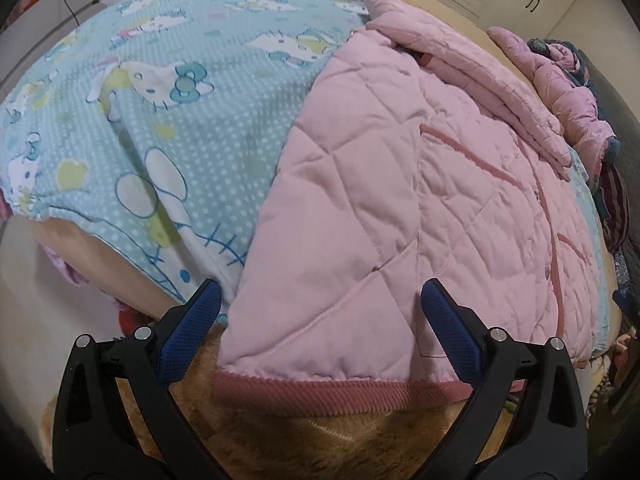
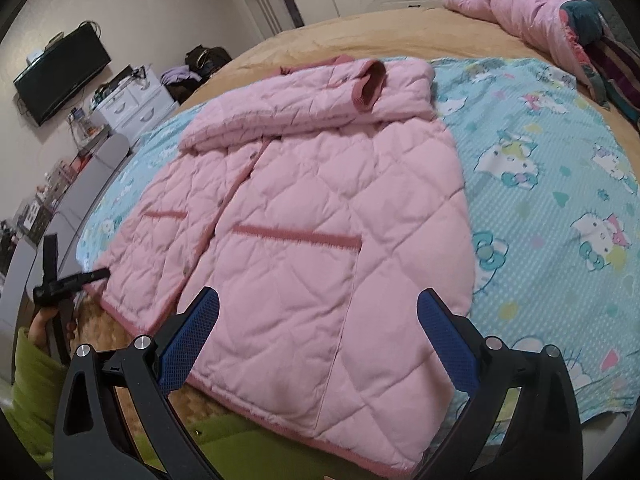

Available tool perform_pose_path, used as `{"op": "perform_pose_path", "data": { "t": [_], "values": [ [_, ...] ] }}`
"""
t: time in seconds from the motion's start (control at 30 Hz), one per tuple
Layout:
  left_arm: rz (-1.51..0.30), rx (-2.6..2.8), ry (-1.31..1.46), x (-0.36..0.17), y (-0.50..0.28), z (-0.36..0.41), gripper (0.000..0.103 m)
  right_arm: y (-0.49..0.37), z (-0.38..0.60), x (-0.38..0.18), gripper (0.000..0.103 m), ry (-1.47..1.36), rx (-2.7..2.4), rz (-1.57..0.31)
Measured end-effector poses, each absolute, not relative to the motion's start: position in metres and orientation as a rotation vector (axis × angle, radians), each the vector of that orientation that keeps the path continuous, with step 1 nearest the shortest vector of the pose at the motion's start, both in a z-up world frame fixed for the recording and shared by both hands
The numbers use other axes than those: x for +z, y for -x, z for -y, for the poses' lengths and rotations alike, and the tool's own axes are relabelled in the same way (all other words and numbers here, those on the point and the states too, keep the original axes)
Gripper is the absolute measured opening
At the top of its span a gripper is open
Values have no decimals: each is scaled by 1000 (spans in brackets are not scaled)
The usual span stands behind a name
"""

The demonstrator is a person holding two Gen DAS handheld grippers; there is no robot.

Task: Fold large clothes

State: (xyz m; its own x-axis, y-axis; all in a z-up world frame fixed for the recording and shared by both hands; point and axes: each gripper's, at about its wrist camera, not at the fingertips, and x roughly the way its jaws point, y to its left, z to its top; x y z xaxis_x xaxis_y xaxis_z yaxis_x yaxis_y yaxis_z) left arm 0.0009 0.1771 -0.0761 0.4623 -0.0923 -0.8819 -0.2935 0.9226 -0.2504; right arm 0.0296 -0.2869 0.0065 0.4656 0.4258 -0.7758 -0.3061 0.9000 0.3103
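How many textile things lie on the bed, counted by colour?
Pink: 2, the quilted jacket and the crumpled garment in the far corner
Blue: 1, the cartoon-print sheet
Tan: 1, the bed cover
Total: 4

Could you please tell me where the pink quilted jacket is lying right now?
The pink quilted jacket lies flat on the blue cartoon-print sheet, its ribbed hem at the near bed edge, directly ahead of both open hand-held grippers in both wrist views.
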Motion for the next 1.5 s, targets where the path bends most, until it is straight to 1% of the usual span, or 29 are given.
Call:
{"op": "perform_pose_path", "data": {
  "t": [0.13,0.17,0.2,0.23,0.27,0.3,0.37,0.4,0.47,0.53,0.57,0.67,0.8,0.97,1.17,1.27,1.3,1.37,1.4,1.43,1.47,1.5],
  "values": [
    [-1076,112,408,-76,-3,-176,94,-27,289,-3,99,-139,444,-1025],
    [-1070,107,408,-75,-3,-175,90,-26,290,-4,99,-140,440,-1030],
    [-1062,106,410,-75,-4,-173,86,-27,291,-5,99,-142,435,-1034],
    [-1056,102,415,-76,-5,-172,76,-27,292,-5,99,-144,432,-1036],
    [-1051,110,411,-75,-5,-170,75,-27,293,-5,99,-147,429,-1036],
    [-1046,117,402,-75,-6,-168,71,-27,294,-5,99,-148,427,-1036],
    [-1021,113,396,-71,-6,-166,47,-28,296,-3,99,-143,422,-1037],
    [-1013,105,400,-69,-6,-166,43,-29,298,-3,99,-140,420,-1038],
    [-981,93,391,-62,-5,-163,24,-29,303,-1,99,-144,412,-1040],
    [-946,85,385,-55,-4,-159,18,-28,310,-1,99,-165,412,-1046],
    [-927,80,384,-50,-4,-157,16,-28,315,-3,99,-193,417,-1060],
    [-880,68,380,-36,-5,-151,14,-25,326,-8,99,-210,395,-1092],
    [-821,56,378,-18,-7,-146,12,-15,336,-21,99,-216,376,-1150],
    [-787,44,373,-5,-10,-140,12,-1,339,-49,99,-225,383,-1240],
    [-757,34,371,5,-15,-137,12,12,339,-71,98,-328,441,-1295],
    [-749,29,374,8,-18,-136,12,18,337,-77,83,-364,456,-1303],
    [-747,29,373,8,-19,-135,12,19,339,-78,73,-366,445,-1298],
    [-743,29,373,10,-20,-134,12,22,340,-78,61,-362,452,-1280],
    [-742,28,373,11,-20,-134,12,23,339,-74,48,-349,467,-1267],
    [-738,25,375,12,-21,-134,12,24,339,-69,40,-321,485,-1250],
    [-733,21,381,14,-22,-134,12,23,340,-60,27,-314,525,-1227],
    [-728,17,386,16,-23,-135,12,22,343,-54,20,-329,551,-1205]
  ]
}}
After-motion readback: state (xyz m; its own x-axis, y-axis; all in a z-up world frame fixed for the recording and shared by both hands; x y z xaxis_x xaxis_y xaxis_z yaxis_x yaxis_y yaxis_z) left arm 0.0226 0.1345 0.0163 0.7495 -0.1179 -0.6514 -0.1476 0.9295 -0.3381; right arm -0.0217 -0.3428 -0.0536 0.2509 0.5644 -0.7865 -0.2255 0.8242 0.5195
